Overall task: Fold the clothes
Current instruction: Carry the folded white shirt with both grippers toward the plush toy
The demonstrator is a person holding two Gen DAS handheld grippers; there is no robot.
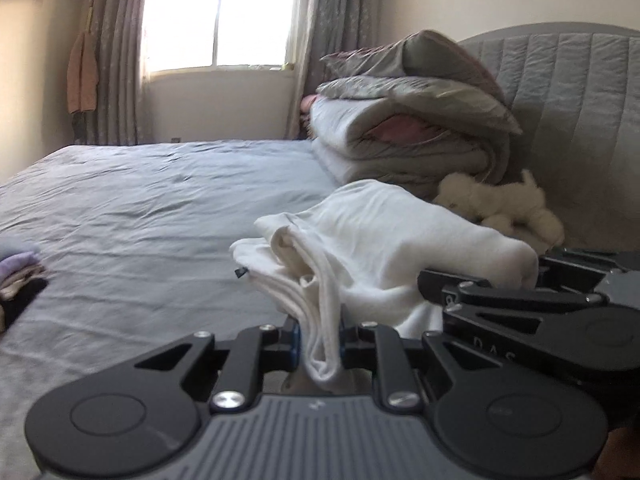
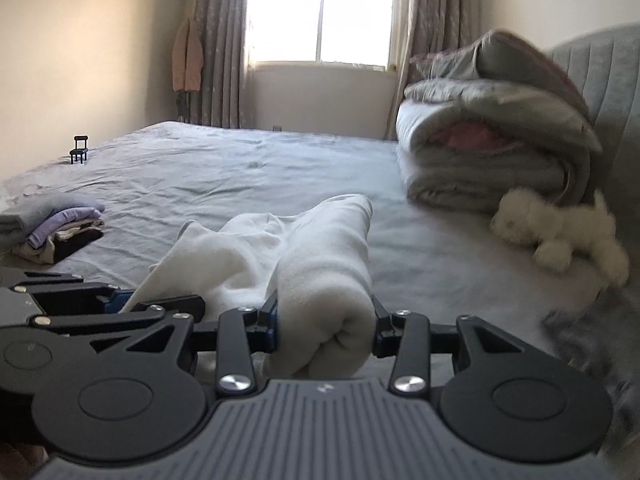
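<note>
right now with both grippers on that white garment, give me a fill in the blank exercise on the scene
1. Both the left gripper and the right gripper are shut on the white folded ____.
2. The fluffy white plush toy lies on the blue-grey bed sheet beside the folded grey ____.
3. In the small stack of folded clothes, the lilac piece lies under a ____ one.

Missing words: garment; quilt; grey

Both tools side by side, left tool (image 1: 320, 344) and right tool (image 2: 325, 326) clamped (pointing slightly downward)
</note>
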